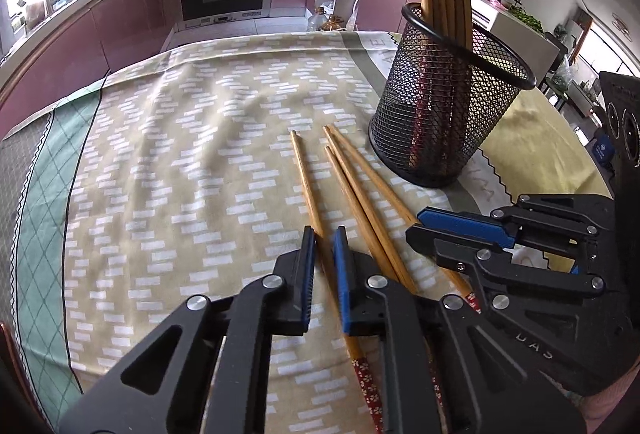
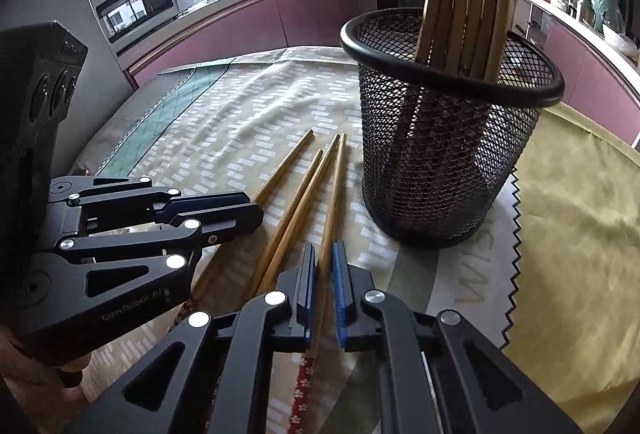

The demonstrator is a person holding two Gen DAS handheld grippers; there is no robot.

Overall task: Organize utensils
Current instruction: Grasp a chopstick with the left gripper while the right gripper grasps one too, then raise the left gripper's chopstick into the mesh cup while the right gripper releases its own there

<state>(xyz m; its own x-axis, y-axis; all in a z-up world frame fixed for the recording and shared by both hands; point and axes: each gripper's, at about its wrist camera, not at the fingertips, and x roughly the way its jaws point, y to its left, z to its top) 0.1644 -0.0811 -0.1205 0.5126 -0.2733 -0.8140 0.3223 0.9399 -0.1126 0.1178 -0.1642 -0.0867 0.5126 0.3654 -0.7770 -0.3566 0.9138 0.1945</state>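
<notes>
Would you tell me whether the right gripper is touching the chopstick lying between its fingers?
Touching. The right wrist view shows the right gripper with its blue pads closed against both sides of a chopstick that lies on the tablecloth.

Patterned tablecloth [image 1: 180, 153] carries loose chopsticks [image 1: 348, 177] beside a mesh holder [image 1: 440, 113].

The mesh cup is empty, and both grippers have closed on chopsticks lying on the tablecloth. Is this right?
Not quite. The mesh cup is not empty: several wooden chopsticks stand in it, as the right wrist view shows. The rest holds: the left gripper and right gripper each pinch a chopstick on the tablecloth.
</notes>
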